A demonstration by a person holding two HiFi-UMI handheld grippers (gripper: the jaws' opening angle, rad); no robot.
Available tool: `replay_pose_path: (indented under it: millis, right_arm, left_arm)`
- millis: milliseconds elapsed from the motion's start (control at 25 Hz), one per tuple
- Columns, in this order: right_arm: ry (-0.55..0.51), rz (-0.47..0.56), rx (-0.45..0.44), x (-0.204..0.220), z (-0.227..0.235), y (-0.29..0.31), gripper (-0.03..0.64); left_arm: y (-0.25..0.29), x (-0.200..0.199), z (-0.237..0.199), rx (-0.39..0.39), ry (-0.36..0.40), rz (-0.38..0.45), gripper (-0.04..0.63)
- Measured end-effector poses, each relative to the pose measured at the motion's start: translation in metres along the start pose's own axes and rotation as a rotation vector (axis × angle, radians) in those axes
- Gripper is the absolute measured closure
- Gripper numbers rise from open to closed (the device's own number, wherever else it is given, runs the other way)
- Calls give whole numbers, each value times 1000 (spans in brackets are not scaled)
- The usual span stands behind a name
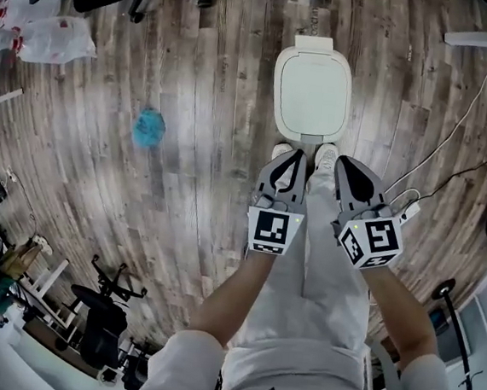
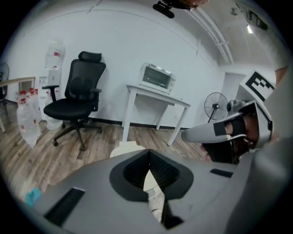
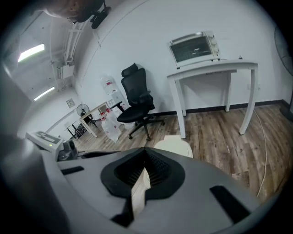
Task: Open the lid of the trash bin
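One trash bin (image 1: 312, 89), one toaster oven (image 2: 158, 77), one white table (image 2: 137, 89) and one blue lump (image 1: 149, 127) are counted; two grippers are seen, the left gripper (image 1: 293, 155) and the right gripper (image 1: 343, 162).

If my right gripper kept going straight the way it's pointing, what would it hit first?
Most likely the trash bin, its lid closed, just beyond the tips of the right gripper. Depth is unclear, so it might pass over the bin toward the white table.

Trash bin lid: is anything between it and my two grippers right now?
Nothing visible does. The closed lid sits just ahead of the left gripper and right gripper, both shut and empty. Only the person's shoes show beneath them, short of the lid.
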State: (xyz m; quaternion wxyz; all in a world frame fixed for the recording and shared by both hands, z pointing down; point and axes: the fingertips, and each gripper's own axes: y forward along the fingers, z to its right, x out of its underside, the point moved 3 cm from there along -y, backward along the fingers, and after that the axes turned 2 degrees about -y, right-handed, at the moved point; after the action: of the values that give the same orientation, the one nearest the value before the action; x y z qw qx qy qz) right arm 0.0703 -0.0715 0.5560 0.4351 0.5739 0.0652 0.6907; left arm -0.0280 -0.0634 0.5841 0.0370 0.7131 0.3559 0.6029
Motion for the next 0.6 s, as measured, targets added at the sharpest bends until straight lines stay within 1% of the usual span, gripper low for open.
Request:
replay_pose_path:
  millis: [200, 320, 440, 600]
  right_arm:
    - [59, -85, -10, 76, 23, 39, 601]
    - [82, -127, -6, 108, 31, 52, 601]
    - [97, -135, -6, 127, 42, 66, 600]
    - [120, -149, -2, 144, 52, 71, 600]
  left_arm:
    - [38, 88, 1, -20, -63, -111, 597]
    - [54, 128, 6, -16, -96, -163, 597]
    - [72, 153, 5, -22, -94, -184, 597]
    - [85, 174, 6, -33, -106, -212, 597]
